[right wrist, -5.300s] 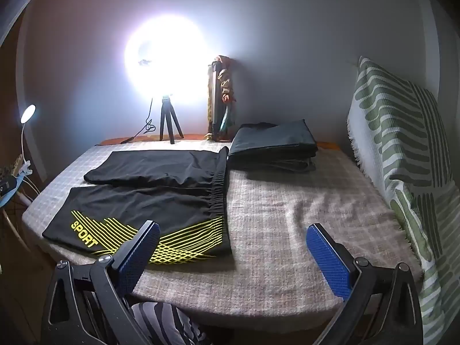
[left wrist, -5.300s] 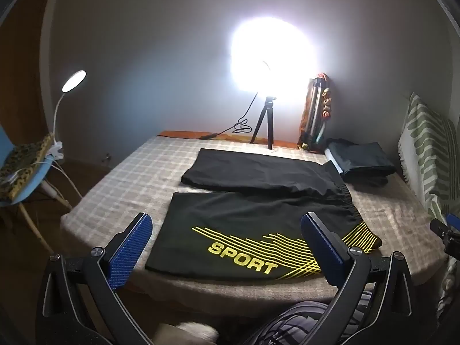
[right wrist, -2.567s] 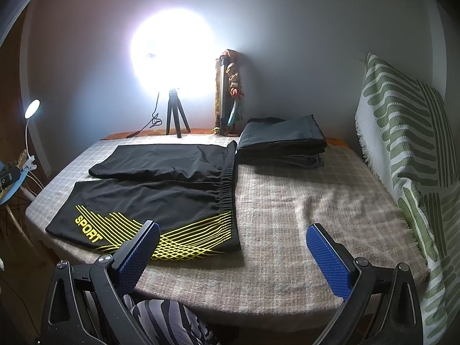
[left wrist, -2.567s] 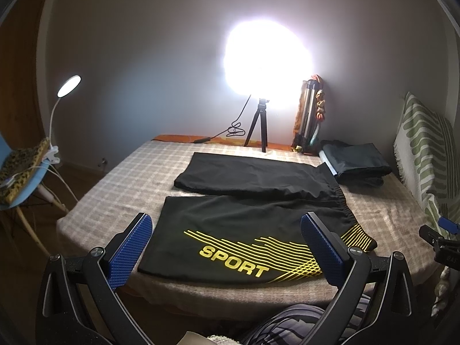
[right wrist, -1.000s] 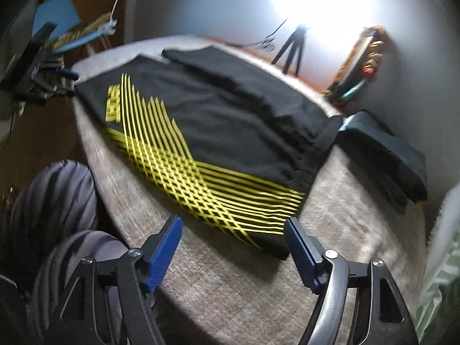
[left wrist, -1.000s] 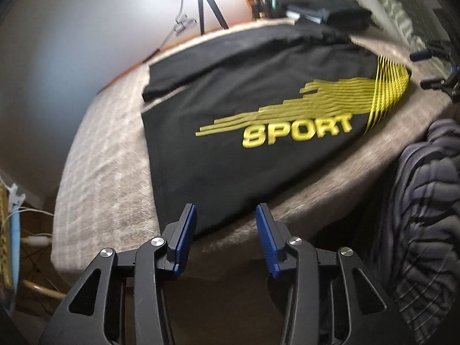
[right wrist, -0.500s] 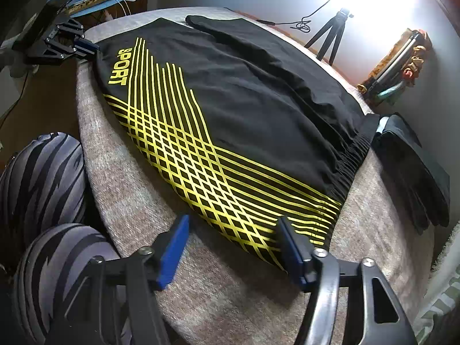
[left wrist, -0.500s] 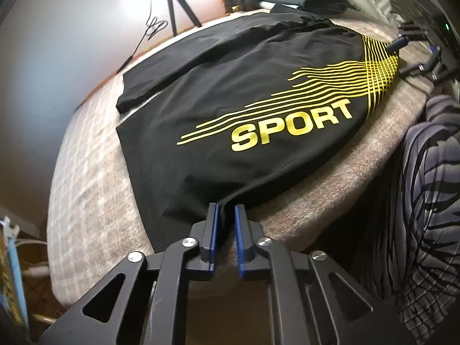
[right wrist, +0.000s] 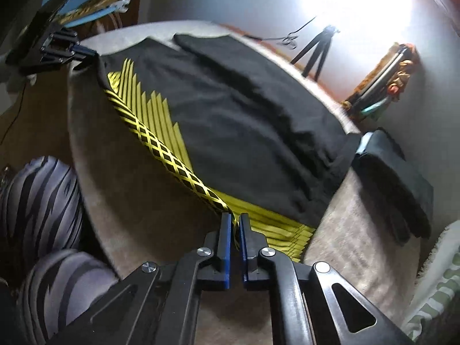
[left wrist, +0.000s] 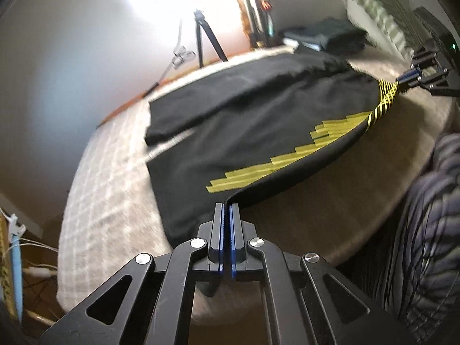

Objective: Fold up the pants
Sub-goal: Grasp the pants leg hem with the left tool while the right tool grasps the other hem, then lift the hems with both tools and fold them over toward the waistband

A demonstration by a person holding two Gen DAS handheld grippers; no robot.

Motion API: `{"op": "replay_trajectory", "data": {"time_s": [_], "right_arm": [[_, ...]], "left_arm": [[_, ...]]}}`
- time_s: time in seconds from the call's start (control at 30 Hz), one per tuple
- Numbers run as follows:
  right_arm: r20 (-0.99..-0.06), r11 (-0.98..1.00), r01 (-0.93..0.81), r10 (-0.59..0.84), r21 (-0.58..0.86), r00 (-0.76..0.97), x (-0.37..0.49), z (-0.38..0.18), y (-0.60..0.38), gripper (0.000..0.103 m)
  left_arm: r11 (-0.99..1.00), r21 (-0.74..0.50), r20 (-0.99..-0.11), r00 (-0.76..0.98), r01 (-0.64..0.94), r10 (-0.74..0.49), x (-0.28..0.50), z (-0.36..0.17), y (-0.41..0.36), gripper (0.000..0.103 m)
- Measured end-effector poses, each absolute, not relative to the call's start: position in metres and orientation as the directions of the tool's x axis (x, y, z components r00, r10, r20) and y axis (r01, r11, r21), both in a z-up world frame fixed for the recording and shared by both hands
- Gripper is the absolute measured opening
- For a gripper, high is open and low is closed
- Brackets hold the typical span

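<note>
Black shorts with yellow stripes [left wrist: 258, 132] lie on the bed [left wrist: 97, 172], also in the right wrist view [right wrist: 244, 120]. My left gripper [left wrist: 225, 210] is shut on the near leg-hem corner of the shorts and lifts it. My right gripper [right wrist: 235, 220] is shut on the near waistband corner with the yellow lattice print. The near edge is raised and stretched between the two grippers, rolling over toward the far leg. Each gripper shows in the other's view: the right one [left wrist: 402, 82] and the left one [right wrist: 83, 51].
A folded dark garment [right wrist: 396, 184] lies at the far right of the bed. A bright lamp on a tripod [left wrist: 201, 40] stands behind the bed by the wall. A striped pillow [left wrist: 382, 17] is at the right. My striped trouser knees [right wrist: 37, 207] are at the bed's front edge.
Both grippers have closed on the near corners of the shorts and lifted the near edge. The SPORT print has turned under and out of sight.
</note>
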State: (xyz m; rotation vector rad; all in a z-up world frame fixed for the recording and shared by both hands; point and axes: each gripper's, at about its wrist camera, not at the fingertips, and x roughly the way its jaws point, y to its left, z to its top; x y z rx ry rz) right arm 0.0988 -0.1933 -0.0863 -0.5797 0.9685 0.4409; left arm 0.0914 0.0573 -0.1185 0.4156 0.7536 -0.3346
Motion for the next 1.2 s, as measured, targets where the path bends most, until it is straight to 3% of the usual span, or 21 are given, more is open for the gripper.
{"op": "replay_trajectory", "data": {"time_s": [0.33, 0.7, 0.87, 1.2], "right_arm": [[-0.79, 0.765, -0.529, 0.045, -0.366, 0.612, 0.152, -0.039, -0.195, 0.0], [-0.734, 0.776, -0.449, -0.026, -0.443, 0.679, 0.254, -0.023, -0.209, 0.0], [-0.725, 0.781, -0.419, -0.062, -0.463, 0.686, 0.319, -0.027, -0.213, 0.0], [-0.778, 0.806, -0.385, -0.141, -0.449, 0.612, 0.426, -0.099, -0.226, 0.0]], "left_arm": [[0.896, 0.231, -0.619, 0.768, 0.378, -0.164, 0.145, -0.079, 0.062, 0.001], [0.899, 0.291, -0.534, 0.835, 0.327, -0.131, 0.247, -0.051, 0.05, 0.001], [0.905, 0.287, -0.537, 0.835, 0.315, -0.121, 0.307, -0.049, 0.047, 0.001], [0.908, 0.286, -0.627, 0.777, 0.305, -0.064, 0.416, -0.099, 0.027, 0.001]]}}
